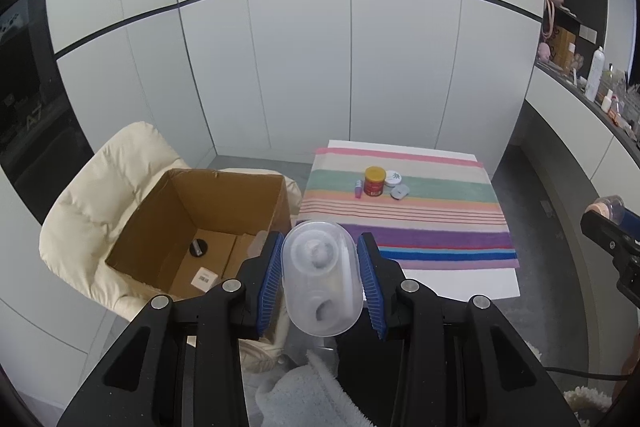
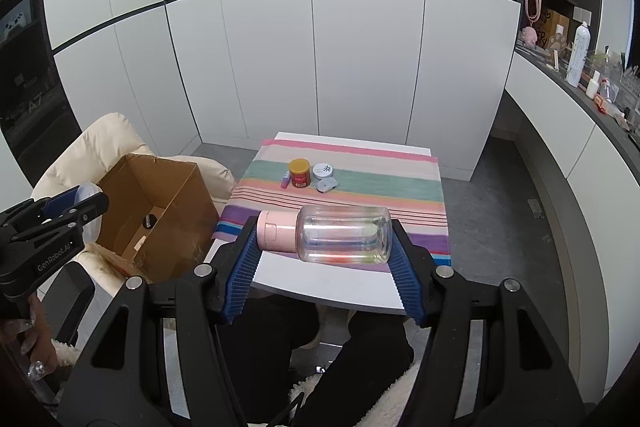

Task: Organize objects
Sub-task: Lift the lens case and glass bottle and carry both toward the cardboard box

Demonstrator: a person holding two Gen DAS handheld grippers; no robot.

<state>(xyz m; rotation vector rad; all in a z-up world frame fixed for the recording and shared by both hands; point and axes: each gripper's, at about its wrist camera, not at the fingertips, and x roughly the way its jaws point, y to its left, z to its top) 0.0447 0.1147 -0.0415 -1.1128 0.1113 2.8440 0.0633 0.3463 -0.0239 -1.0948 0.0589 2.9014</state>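
My left gripper [image 1: 320, 281] is shut on a clear plastic lidded container [image 1: 320, 279], held in the air just right of an open cardboard box [image 1: 200, 227]. That box rests on a cream padded chair [image 1: 92, 195] and has a small black round item [image 1: 198, 248] on its floor. My right gripper [image 2: 324, 239] is shut on a clear bottle with a pink cap [image 2: 336, 234], lying sideways between the pads above the table's near edge. On the striped cloth [image 2: 360, 183] stand a red jar with a yellow lid [image 2: 300, 173], a small purple tube [image 2: 285, 180], a white round tin [image 2: 323, 171] and a small grey case [image 2: 327, 185].
The white table [image 2: 320, 279] stands before white cupboard doors. A long counter [image 2: 580, 115] with bottles and clutter runs along the right wall. A person's hand [image 2: 28, 343] grips the left tool's handle; dark-clad legs and fleecy cloth [image 1: 304, 399] lie below the grippers.
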